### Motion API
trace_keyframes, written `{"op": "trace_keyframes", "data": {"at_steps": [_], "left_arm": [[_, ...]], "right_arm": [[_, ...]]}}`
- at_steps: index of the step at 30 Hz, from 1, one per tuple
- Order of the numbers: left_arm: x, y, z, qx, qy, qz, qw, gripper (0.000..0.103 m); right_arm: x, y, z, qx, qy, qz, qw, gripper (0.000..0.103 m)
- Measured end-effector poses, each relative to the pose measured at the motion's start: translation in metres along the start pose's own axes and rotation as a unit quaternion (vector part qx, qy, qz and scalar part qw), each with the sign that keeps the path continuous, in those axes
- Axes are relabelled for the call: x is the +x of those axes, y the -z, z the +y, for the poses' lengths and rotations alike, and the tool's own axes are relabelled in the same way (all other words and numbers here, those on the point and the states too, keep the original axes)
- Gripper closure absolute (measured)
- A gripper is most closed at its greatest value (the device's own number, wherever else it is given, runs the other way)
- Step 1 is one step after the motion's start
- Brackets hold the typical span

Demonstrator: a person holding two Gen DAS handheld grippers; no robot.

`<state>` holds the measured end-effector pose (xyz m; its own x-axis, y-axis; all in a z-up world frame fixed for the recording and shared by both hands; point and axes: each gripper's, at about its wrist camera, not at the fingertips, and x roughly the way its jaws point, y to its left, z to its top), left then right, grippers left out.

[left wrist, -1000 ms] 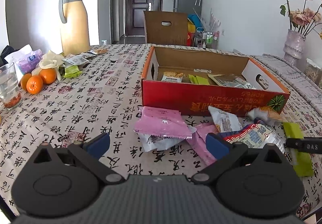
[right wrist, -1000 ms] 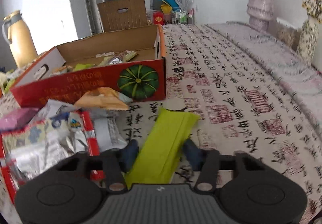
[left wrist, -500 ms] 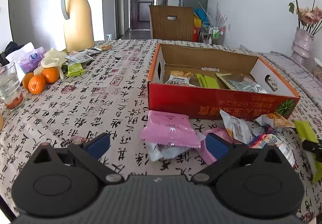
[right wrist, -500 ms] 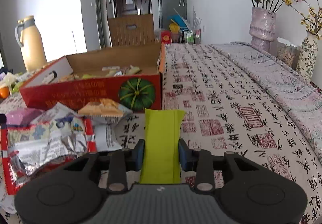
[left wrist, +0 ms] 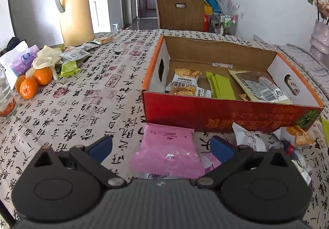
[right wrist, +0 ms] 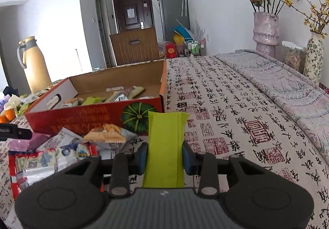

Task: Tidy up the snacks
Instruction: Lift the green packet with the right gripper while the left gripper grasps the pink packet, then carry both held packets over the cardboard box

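Right claw (right wrist: pixel 165 160) had the green packet (right wrist: pixel 165 146) pinched and lifted, left claw (left wrist: pixel 161 145) wide over the pink one (left wrist: pixel 167 151), so next it probably needed dropping into the box (right wrist: pixel 98 114) just ahead-left.

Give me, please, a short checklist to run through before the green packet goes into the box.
1. Grip: the right hand-held gripper is shut on the green packet, pads on both its edges: ok.
2. Packet off the table: it stands up between the jaws, clear of the cloth: ok.
3. Room in the box: bare cardboard shows beside the packets already inside: ok.
4. Path: the box's near wall stands between packet and opening, so it likely must be lifted over: not ok yet.
5. Left hand-held gripper: open over the pink packet, outside the box: ok.
6. Firmness of the grip: cannot tell.
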<state>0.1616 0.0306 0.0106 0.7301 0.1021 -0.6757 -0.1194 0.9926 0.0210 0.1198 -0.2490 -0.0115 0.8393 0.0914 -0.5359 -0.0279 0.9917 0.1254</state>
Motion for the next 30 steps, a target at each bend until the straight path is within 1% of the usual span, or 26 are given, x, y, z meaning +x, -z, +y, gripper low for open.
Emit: {"op": "trace_keyframes", "data": {"at_steps": [1, 3, 5, 7, 16, 30], "left_arm": [[0.003, -0.001, -0.002, 0.003, 0.0, 0.003, 1.0, 0.0], [0.008, -0.002, -0.005, 0.004, 0.001, 0.009, 0.9999, 0.007], [0.014, -0.002, -0.007, 0.003, 0.003, 0.024, 0.9997, 0.031], [0.02, -0.002, -0.008, 0.0, 0.003, 0.038, 0.9993, 0.038], [0.013, 0.001, -0.004, -0.007, 0.009, 0.026, 0.9996, 0.041], [-0.037, -0.005, 0.0, -0.017, 0.025, -0.033, 0.999, 0.04]], "right_arm": [[0.0, -0.001, -0.001, 0.001, -0.001, -0.001, 1.0, 0.07], [0.001, -0.001, -0.001, 0.003, -0.002, -0.003, 1.0, 0.07], [0.001, -0.002, -0.001, 0.004, -0.005, -0.004, 1.0, 0.07], [0.001, -0.003, -0.001, 0.004, -0.008, -0.005, 1.0, 0.07], [-0.002, -0.002, 0.0, 0.006, -0.016, -0.009, 1.0, 0.07], [-0.02, -0.011, 0.013, -0.003, -0.032, -0.036, 0.999, 0.07]]}}
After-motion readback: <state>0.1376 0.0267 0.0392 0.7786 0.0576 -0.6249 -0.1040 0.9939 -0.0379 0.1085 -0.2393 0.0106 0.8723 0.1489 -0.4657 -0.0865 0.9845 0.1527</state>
